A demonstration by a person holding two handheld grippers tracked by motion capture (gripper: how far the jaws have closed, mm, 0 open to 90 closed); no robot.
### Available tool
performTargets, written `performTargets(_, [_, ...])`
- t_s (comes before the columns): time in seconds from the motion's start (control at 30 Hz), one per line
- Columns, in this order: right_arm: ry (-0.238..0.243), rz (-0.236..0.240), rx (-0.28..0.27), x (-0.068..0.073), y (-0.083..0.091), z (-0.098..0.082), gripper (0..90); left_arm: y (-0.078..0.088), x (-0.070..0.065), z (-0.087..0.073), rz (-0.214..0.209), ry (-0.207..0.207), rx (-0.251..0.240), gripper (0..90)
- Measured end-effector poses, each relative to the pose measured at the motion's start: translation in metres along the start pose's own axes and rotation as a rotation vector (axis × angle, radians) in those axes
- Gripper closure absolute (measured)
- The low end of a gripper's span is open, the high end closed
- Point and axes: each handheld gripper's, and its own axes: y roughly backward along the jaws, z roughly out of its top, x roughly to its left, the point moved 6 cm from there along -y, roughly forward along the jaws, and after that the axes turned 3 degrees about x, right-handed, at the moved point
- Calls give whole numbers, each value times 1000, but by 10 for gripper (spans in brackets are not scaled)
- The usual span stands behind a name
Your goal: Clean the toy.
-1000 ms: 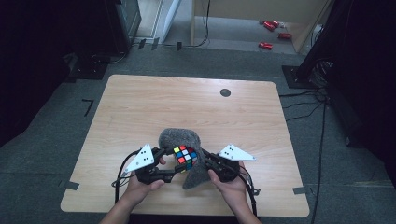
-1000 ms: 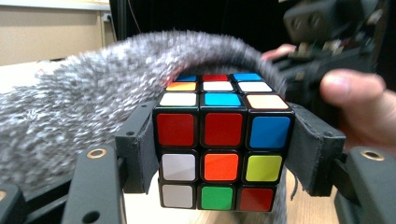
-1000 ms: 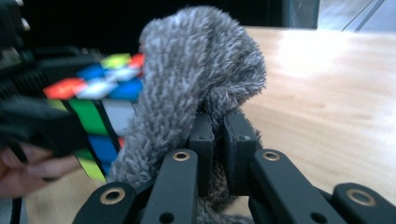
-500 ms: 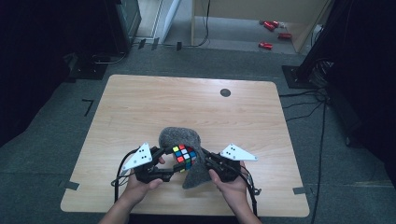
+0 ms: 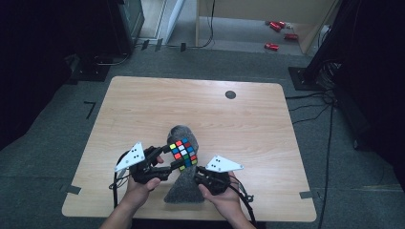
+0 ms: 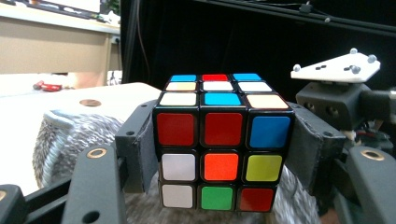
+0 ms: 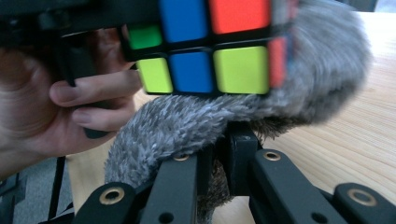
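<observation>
Left gripper view: glossy square-tiled cube [image 6: 223,142]

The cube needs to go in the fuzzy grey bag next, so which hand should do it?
Probably the left. The left hand-held gripper already clamps the cube just above the fuzzy grey bag, while the right hand-held gripper is shut on the bag's edge, holding it.

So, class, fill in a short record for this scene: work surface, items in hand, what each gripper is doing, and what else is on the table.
surface: wooden table
left gripper: jaws shut on puzzle cube, held above the table
right gripper: jaws shut on grey furry pouch
pouch position: under and behind the cube
other: dark round spot near far edge
</observation>
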Motion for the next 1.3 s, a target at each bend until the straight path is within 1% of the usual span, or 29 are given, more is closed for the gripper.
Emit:
performTargets(0.07, [9,2,-2,2,-1,0,840,0,0,0,0,-2,3,356])
performTargets(0.1, [15,-11,-12,0,1,1,841,0,0,0,2,-2,3,356])
performTargets(0.17, [-4,-31,-39,-7,7,4,842,2,3,0,8,6,-5,355])
performTargets(0.2, [-4,-31,-39,-7,7,4,842,4,4,1,8,12,-11,355])
performTargets(0.23, [-33,-54,-71,-16,12,7,844,5,5,2,8,18,-15,356])
performTargets(0.27, [-49,-63,-80,-19,14,8,844,5,6,2,11,22,-16,356])
performTargets(0.37, [-66,-62,-83,-20,14,7,844,3,5,1,13,26,-17,356])
performTargets(0.4, [-62,-59,-78,-18,12,6,844,2,4,0,12,26,-13,356])
performTargets(0.47, [-45,-25,-51,-4,3,1,843,0,2,-1,15,21,-10,356])
performTargets(0.5, [-45,-25,-51,-4,3,1,843,-1,2,-2,17,16,-4,356])
performTargets(0.57, [-24,-4,-38,6,-2,-1,842,-2,1,-3,22,8,-1,356])
performTargets(0.6, [-17,-5,-36,7,-3,-1,842,-1,1,-3,24,6,-2,356])
performTargets(0.67, [-29,-9,-46,5,-1,1,842,1,3,-1,29,9,-11,356])
performTargets(0.7, [-58,-28,-69,-3,5,4,843,2,4,-1,30,12,-15,356])
performTargets(0.73, [-76,-39,-81,-8,8,5,843,3,5,0,31,15,-19,356])
performTargets(0.77, [-76,-39,-81,-8,8,5,843,3,5,0,30,18,-21,356])
performTargets(0.8, [-105,-56,-101,-14,11,7,843,3,5,0,28,20,-22,356])
performTargets(0.87, [-118,-53,-94,-13,9,5,844,1,4,-1,28,22,-18,356])
performTargets(0.93, [-116,-44,-85,-10,7,3,844,-1,2,-3,23,20,-10,356])
performTargets(0.97, [-101,-9,-59,-1,-1,-1,842,-2,1,-4,25,13,-4,356])
performTargets(1.0, [-81,1,-47,4,-4,-2,842,-4,0,-4,28,8,1,356])
performTargets(1.03, [-58,-1,-39,8,-6,-3,841,-4,-1,-5,31,1,4,356])
performTargets(1.07, [-58,-1,-39,8,-6,-3,841,-4,-1,-5,33,-5,4,356])
performTargets(1.1, [-40,-12,-34,10,-6,-2,841,-3,-1,-4,32,-7,1,356])
performTargets(1.17, [-36,-20,-42,8,-3,0,840,-1,0,-2,35,-10,-6,356])
performTargets(1.2, [-43,-30,-51,4,0,2,840,0,1,-2,38,-10,-10,356])
performTargets(1.23, [-65,-63,-74,-6,7,5,841,1,2,-1,41,-10,-12,356])
performTargets(1.27, [-79,-78,-86,-12,11,7,841,3,3,0,45,-10,-14,355])
performTargets(1.3, [-79,-78,-86,-12,11,7,841,4,5,0,48,-9,-16,355])
